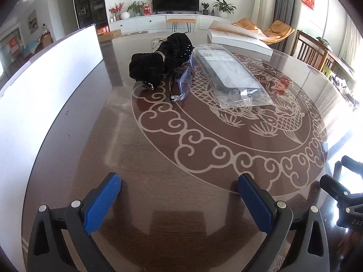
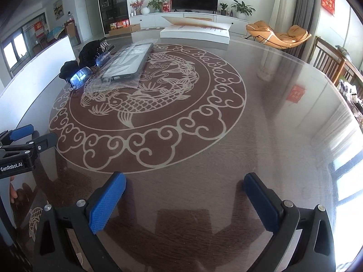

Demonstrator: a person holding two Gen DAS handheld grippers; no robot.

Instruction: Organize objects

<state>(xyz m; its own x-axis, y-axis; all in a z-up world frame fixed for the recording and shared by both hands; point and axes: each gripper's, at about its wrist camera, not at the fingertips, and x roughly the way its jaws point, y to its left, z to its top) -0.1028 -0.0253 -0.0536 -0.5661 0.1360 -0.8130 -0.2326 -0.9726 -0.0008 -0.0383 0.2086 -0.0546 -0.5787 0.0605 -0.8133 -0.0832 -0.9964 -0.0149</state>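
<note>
Both grippers hover low over the near part of a round glass-topped table, nothing between the fingers. Left gripper: blue pads spread wide apart, empty. Right gripper: same, pads wide apart, empty. In the right wrist view the left gripper shows at the left edge, side by side with the right one, not touching.

Objects to organize sit clustered on the far-left part of the table. A black fabric bundle with small studs lies farthest left. Just right of it and touching, a pair of glasses in clear blue-tinted wrap. Right of that, a dark phone case in a clear plastic bag, the bag edge overlapping the fish and cloud pattern under the glass. The bag's near edge is serrated and lies flat.

A white box with its lid raised sits at the far edge of the table, apart from the cluster. A white board stands upright along the left rim, close to the bundle.

Open room: the whole near half and the right side of the tabletop are bare glass, from the grippers out to the right rim. The rim curves close on the right, with a wooden chair beyond it. Tight space only between the bundle and the white board.
</note>
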